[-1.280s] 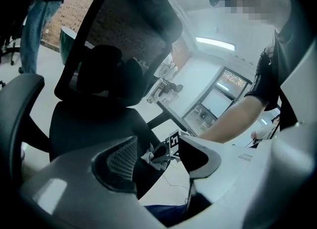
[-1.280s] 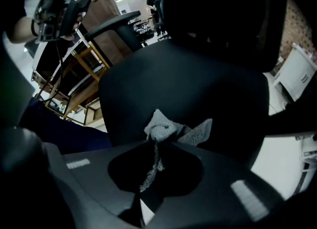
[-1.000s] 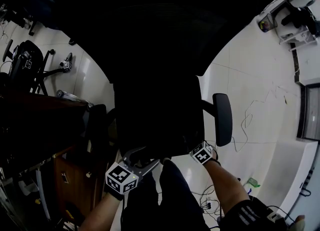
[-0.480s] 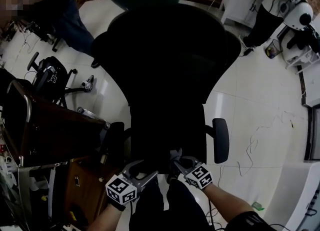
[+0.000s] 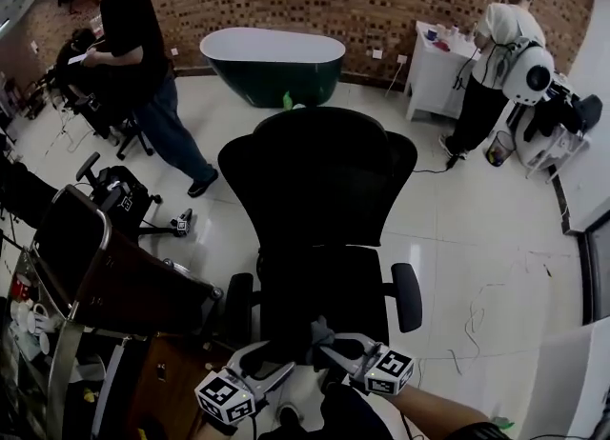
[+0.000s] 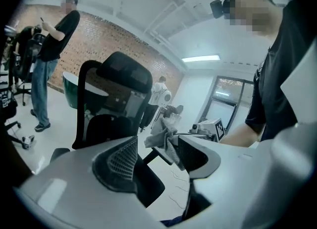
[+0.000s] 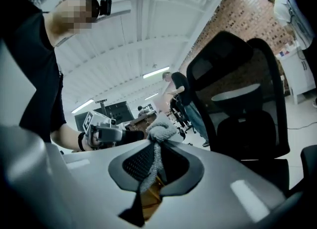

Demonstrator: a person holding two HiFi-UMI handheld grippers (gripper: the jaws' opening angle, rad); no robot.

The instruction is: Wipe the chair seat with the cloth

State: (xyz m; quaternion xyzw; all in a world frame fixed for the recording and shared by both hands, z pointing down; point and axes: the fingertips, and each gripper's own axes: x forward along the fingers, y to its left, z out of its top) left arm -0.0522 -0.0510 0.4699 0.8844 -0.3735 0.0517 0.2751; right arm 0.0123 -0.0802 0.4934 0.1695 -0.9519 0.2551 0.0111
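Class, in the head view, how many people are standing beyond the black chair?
2: a person in black at far left, and a person in a white shirt at far right beside the white cabinet. Others may be hidden.

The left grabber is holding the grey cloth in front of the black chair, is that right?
Not quite. The right gripper holds the grey cloth, pinched between its jaws, as the right gripper view shows. The left gripper is open and holds nothing. The rest is right: the black chair is just ahead.
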